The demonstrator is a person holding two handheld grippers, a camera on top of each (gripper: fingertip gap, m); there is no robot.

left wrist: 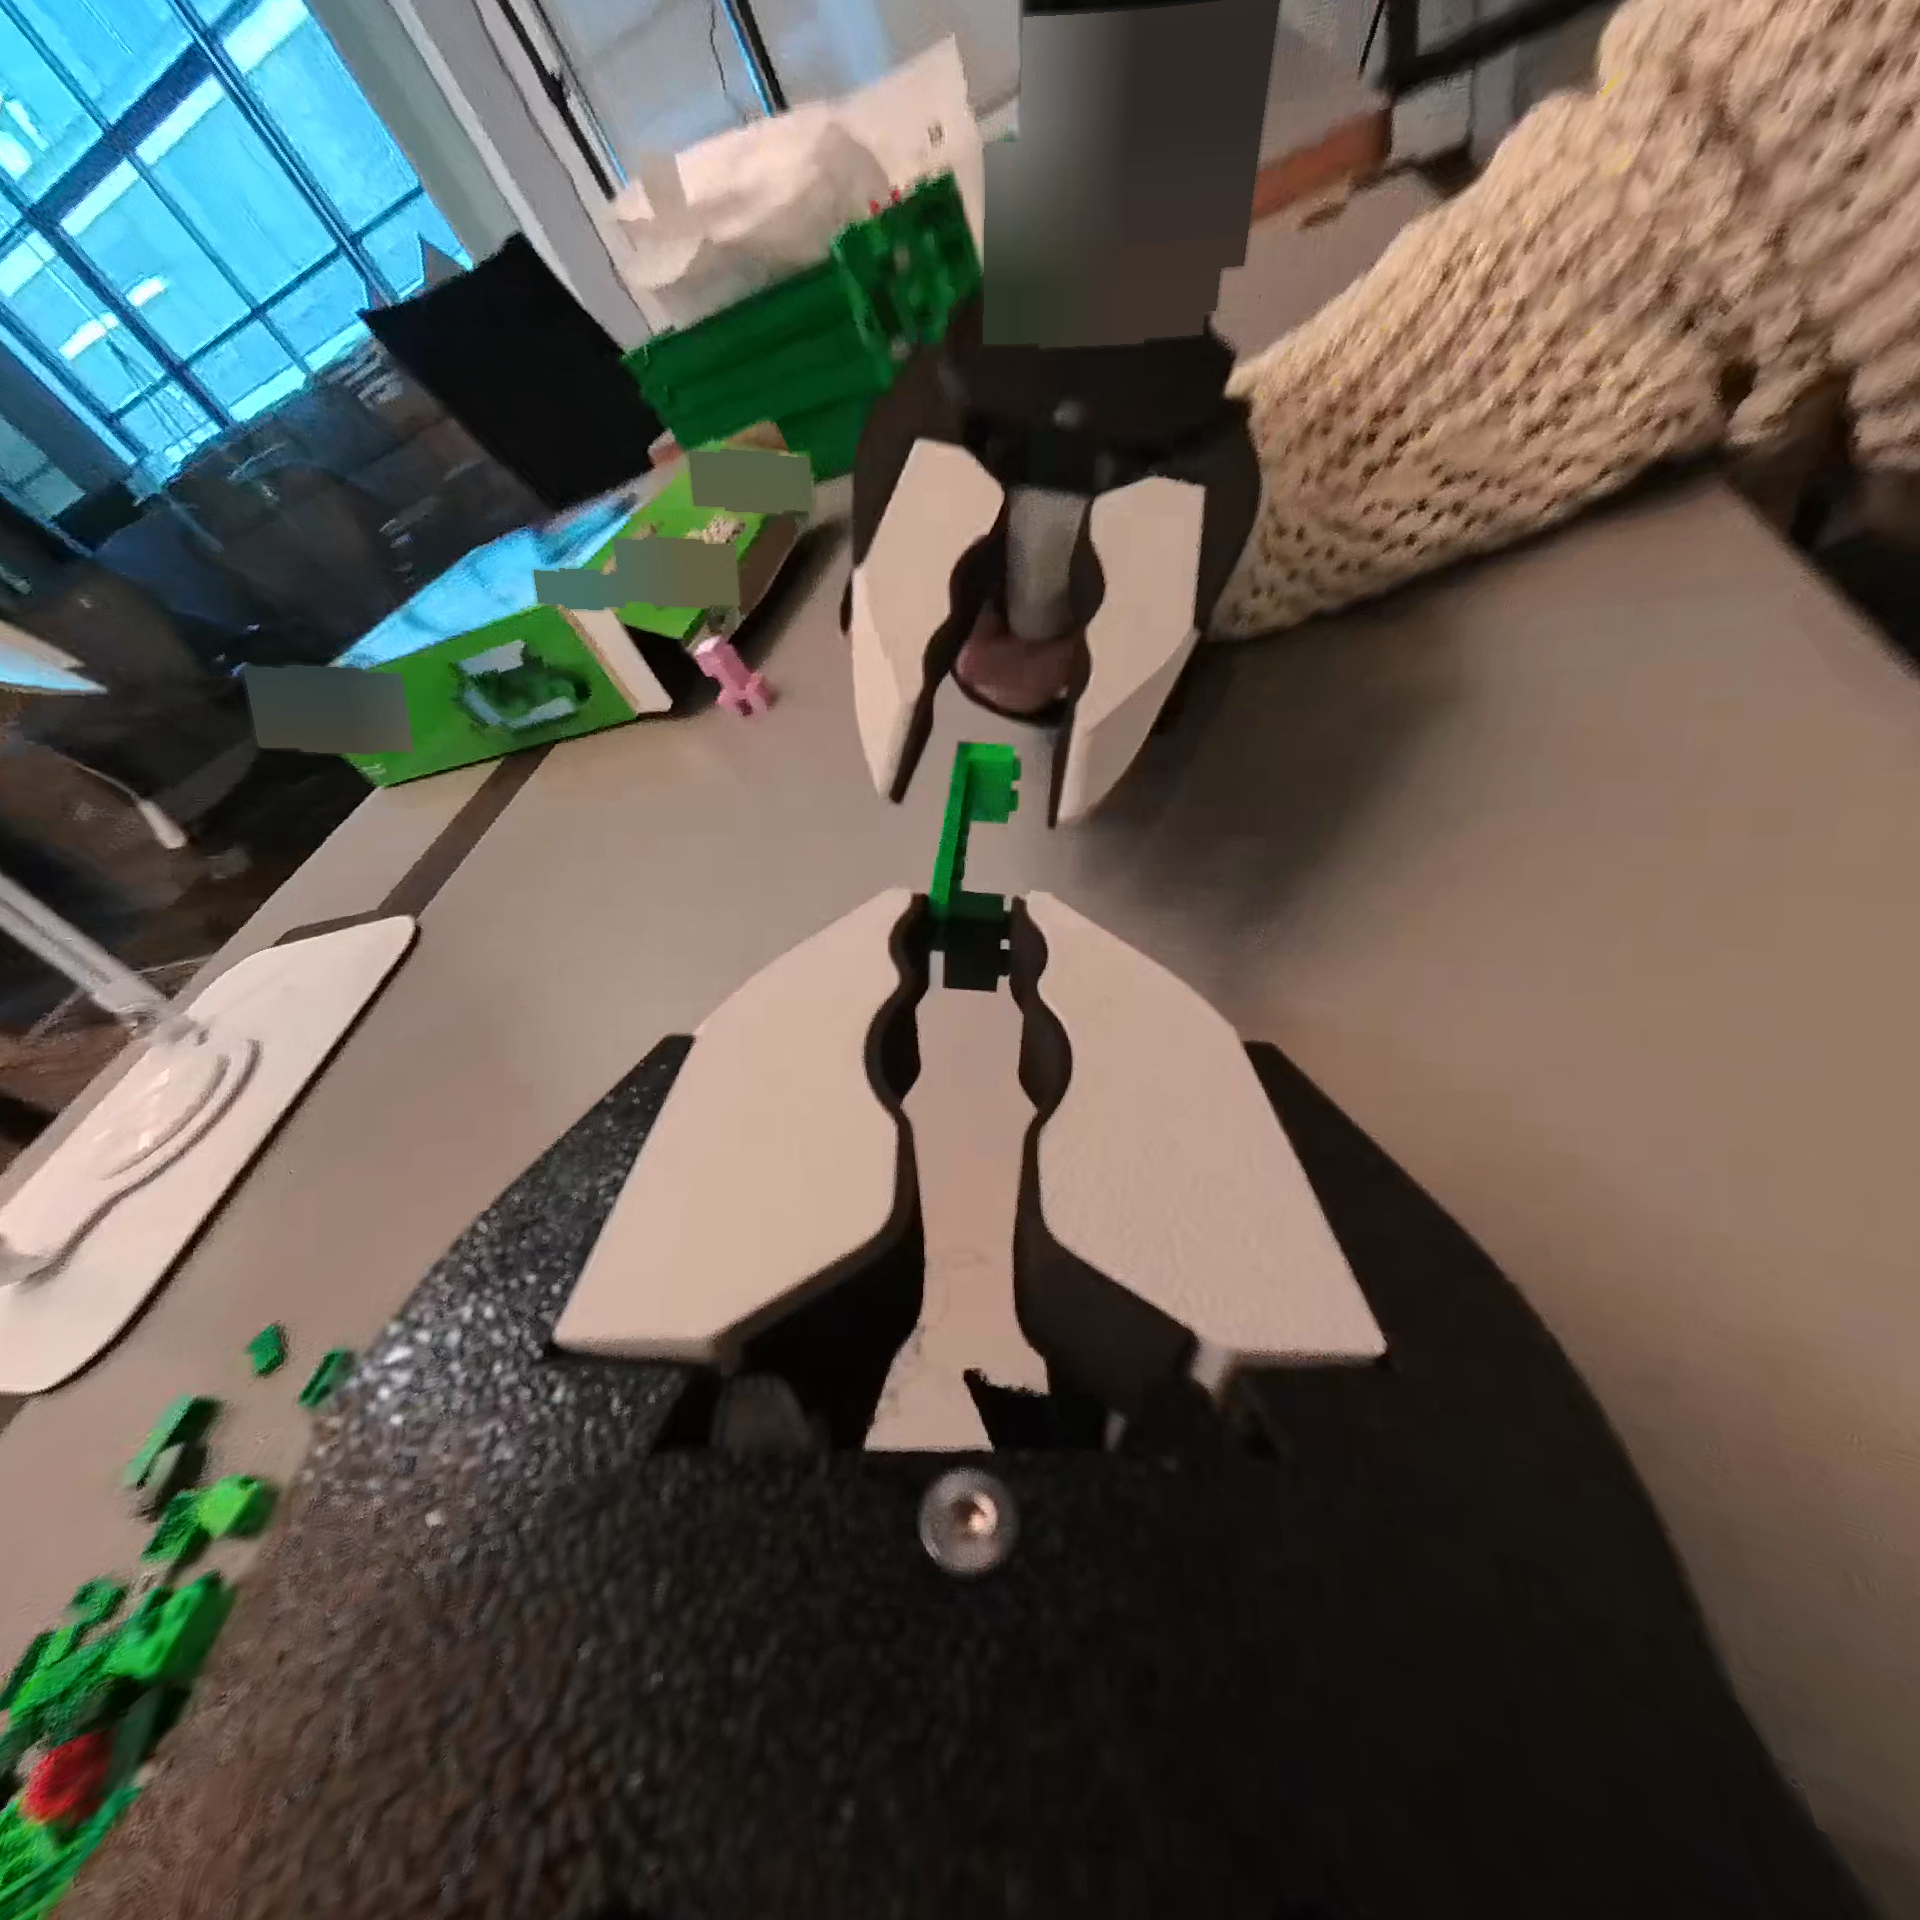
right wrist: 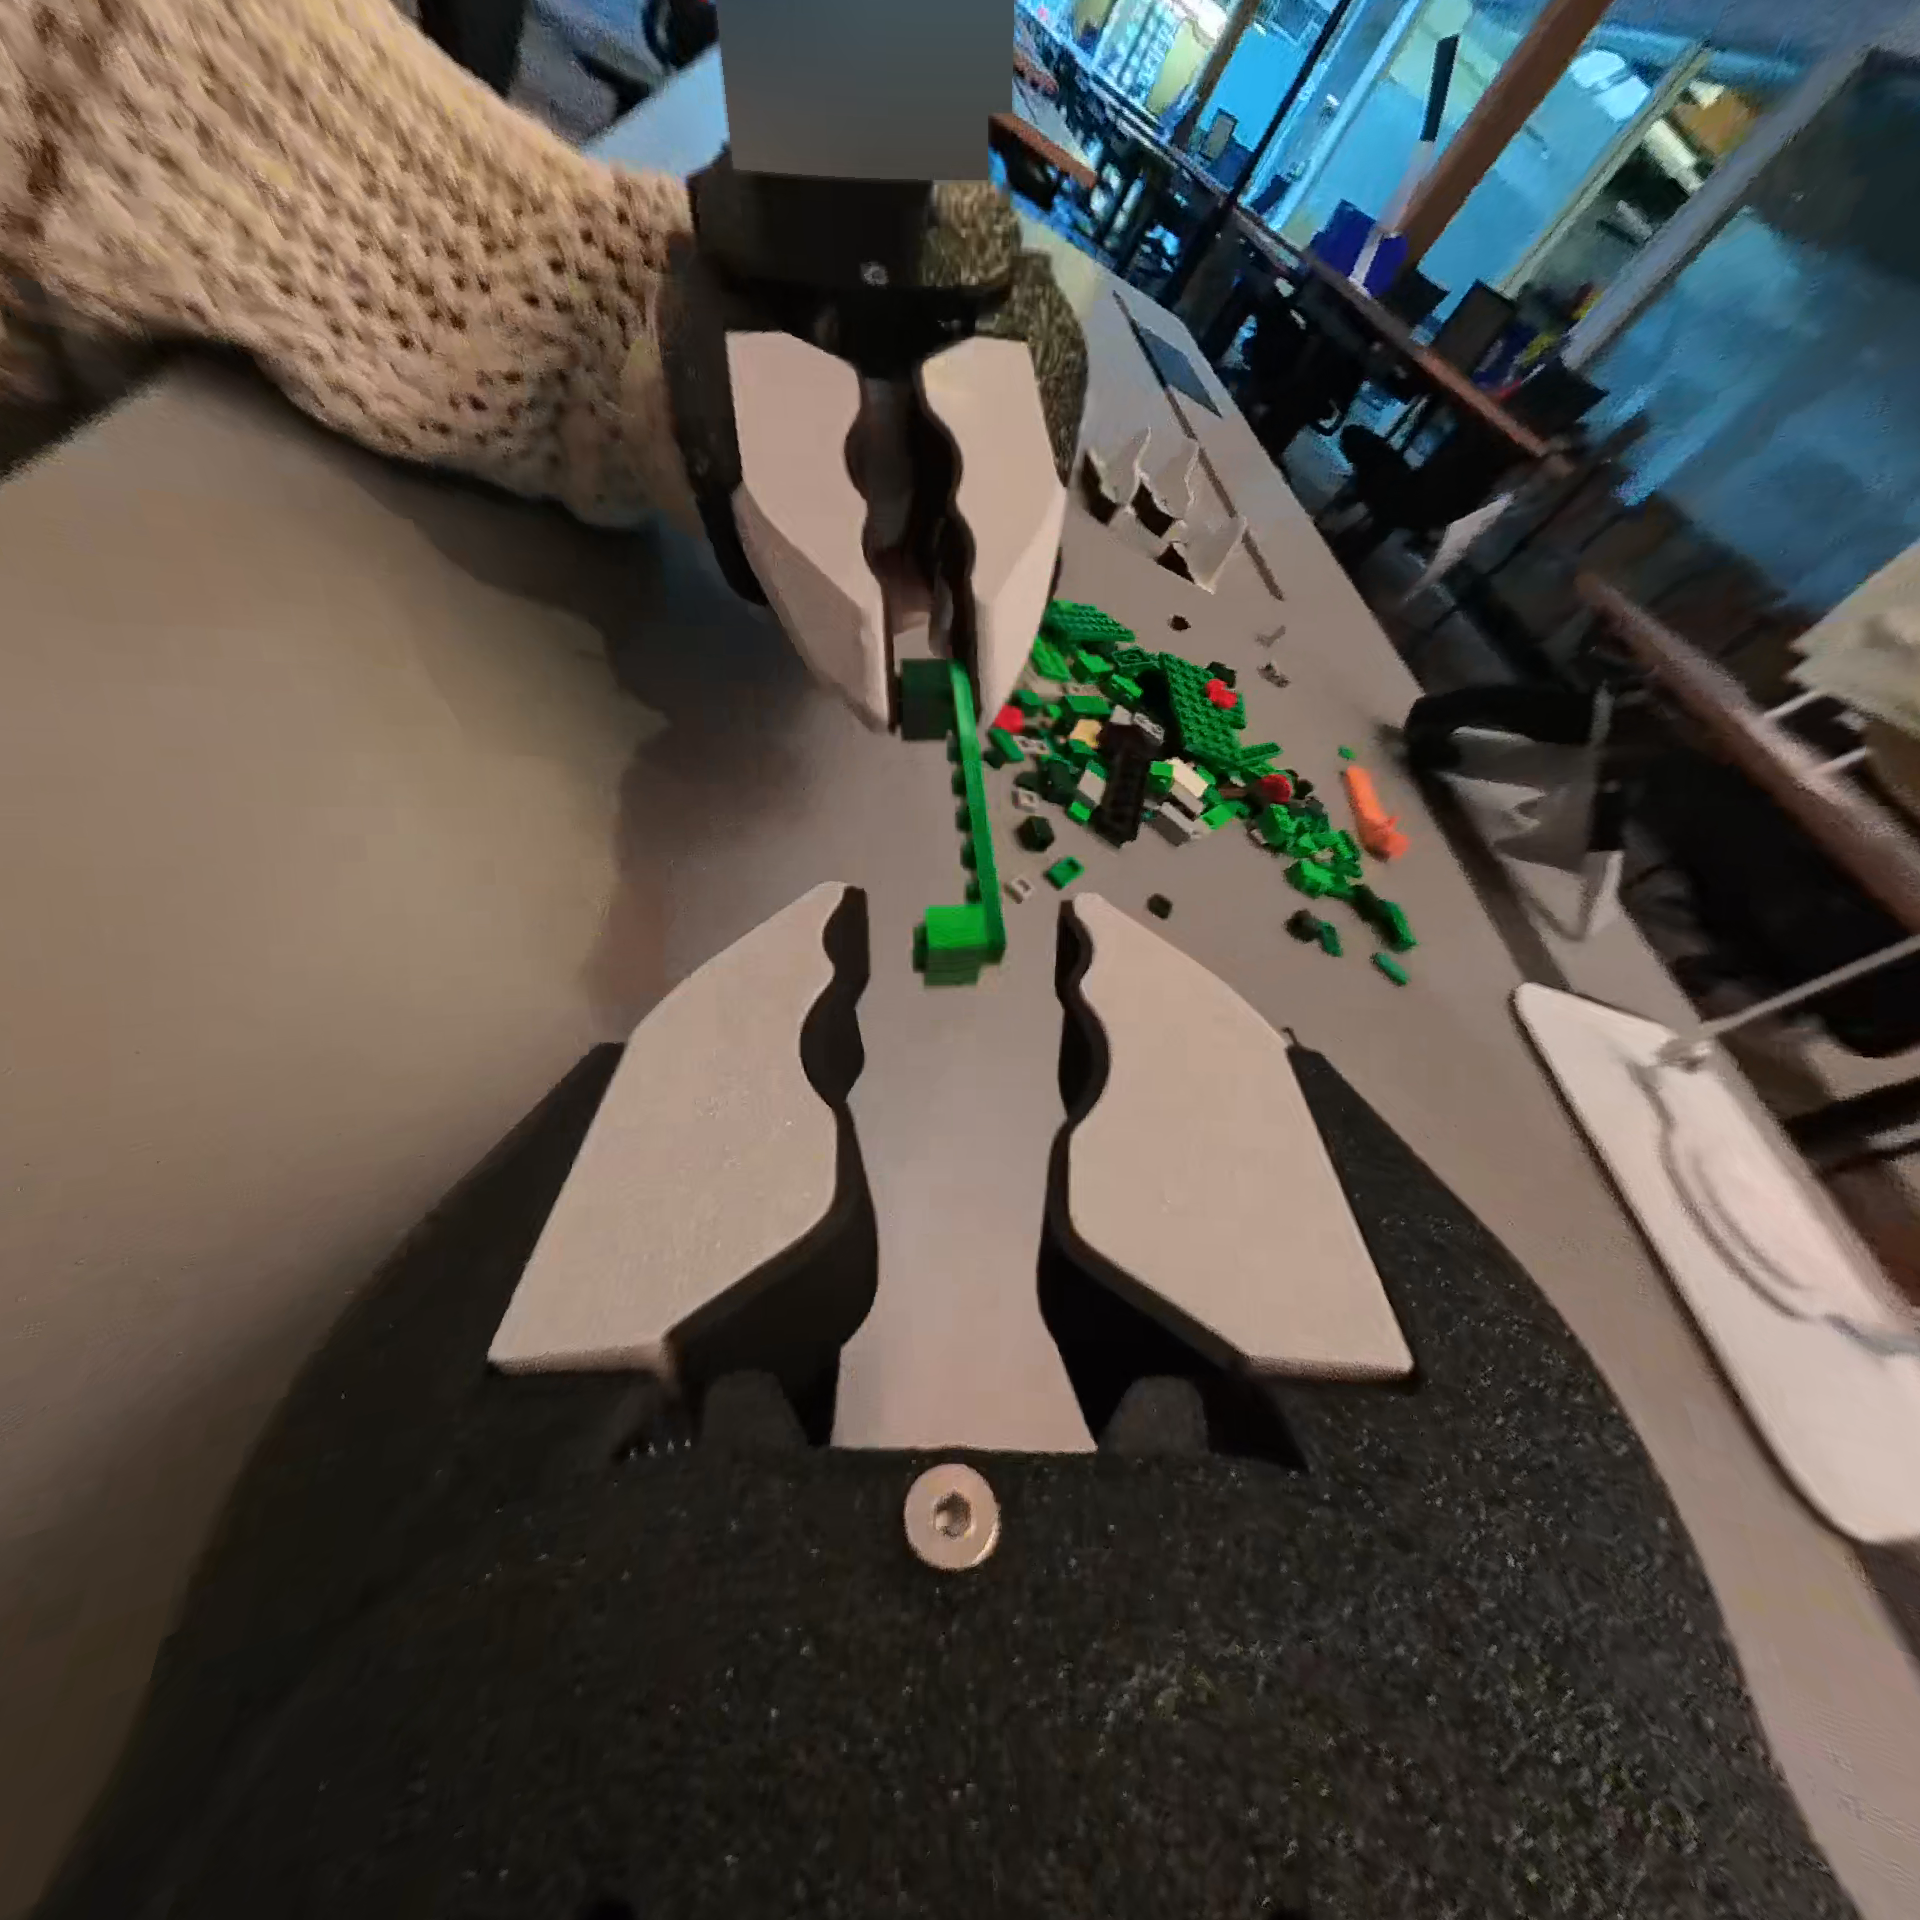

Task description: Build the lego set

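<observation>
A long thin green Lego plate with small bricks at both ends (left wrist: 951,842) is held above the grey table (left wrist: 1455,935). My left gripper (left wrist: 966,914) is shut on its near dark-green end. It also shows in the right wrist view (right wrist: 930,707), gripping that end of the plate (right wrist: 977,810). My right gripper (right wrist: 961,904) is open, and the plate's bright-green end sits between its fingertips without being pinched. In the left wrist view the right gripper (left wrist: 977,800) faces mine, jaws apart around the far end.
A pile of loose green, red and black bricks (right wrist: 1164,748) lies beyond the grippers, with an orange piece (right wrist: 1371,810) beside it. A green box (left wrist: 499,696), a pink piece (left wrist: 738,681) and a white stand base (right wrist: 1714,1247) sit on the table. A knit sleeve (right wrist: 312,260) reaches in. Both grippers' tips are close together, under 4 cm apart.
</observation>
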